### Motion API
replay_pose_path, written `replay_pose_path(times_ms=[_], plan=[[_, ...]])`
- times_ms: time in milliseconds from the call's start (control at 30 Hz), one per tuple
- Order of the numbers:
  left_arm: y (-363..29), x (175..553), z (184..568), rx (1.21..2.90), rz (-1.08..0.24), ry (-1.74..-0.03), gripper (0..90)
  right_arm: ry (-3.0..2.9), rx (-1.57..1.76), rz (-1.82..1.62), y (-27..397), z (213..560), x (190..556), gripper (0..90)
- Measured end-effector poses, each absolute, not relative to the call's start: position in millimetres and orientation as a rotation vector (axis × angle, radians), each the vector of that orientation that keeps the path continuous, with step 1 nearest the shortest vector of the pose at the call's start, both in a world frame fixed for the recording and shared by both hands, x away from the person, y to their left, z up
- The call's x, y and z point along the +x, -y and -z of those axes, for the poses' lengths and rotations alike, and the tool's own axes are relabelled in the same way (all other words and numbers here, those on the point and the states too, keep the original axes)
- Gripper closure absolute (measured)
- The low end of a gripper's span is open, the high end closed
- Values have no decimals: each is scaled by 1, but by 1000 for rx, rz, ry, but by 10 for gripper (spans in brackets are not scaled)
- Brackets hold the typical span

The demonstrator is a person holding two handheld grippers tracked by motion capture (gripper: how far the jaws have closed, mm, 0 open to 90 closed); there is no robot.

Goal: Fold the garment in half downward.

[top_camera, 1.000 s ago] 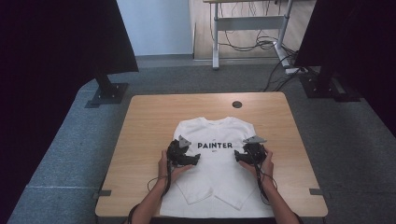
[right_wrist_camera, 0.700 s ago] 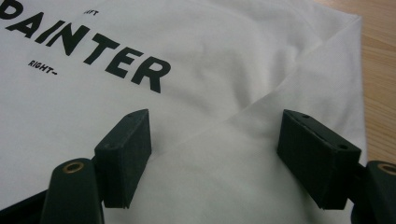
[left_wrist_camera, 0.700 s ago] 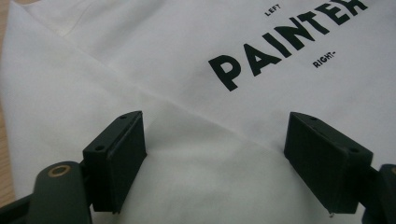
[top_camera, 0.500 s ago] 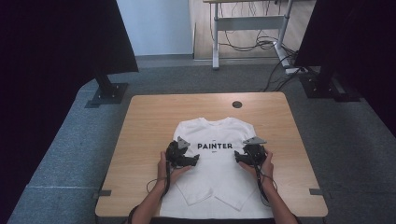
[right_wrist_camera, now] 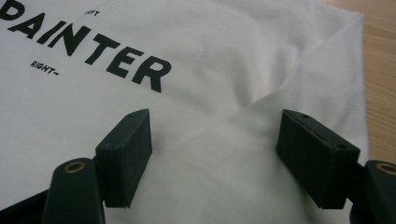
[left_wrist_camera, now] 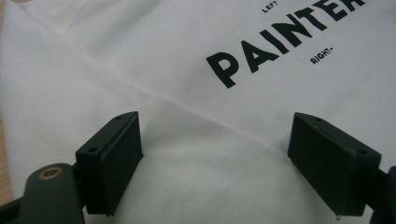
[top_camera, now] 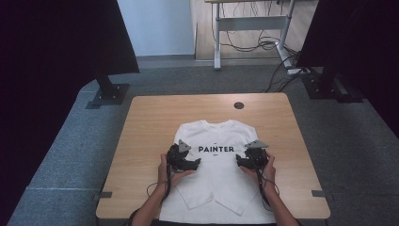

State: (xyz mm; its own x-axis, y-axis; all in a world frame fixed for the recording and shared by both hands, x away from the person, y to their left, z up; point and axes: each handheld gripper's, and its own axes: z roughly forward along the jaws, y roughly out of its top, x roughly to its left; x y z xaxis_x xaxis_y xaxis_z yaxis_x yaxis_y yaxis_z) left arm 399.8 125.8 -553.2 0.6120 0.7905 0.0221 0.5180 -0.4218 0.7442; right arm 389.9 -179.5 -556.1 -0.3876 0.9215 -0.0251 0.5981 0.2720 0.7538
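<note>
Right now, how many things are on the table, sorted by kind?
White shirts: 1, the shirt printed PAINTER
Black claws: 2, the left claw and the right claw, both open over the shirt
Total: 3

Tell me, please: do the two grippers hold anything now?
Nothing is held. Left gripper and right gripper stand open above the white long-sleeved shirt.

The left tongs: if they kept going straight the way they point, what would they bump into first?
Most likely the white shirt itself: the open left tongs point down at a folded sleeve edge, with the PAINTER print further on.
</note>
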Motion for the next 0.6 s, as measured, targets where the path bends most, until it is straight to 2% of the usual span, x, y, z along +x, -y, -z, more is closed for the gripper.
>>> replay_pose_path(times_ms=[300,600], plan=[[-131,390,554,2129,-480,-1020,126,-2090,1357,-930,173,556,381,258],[-133,380,554,2119,-489,-1041,127,-2102,1343,-938,170,556,374,264]])
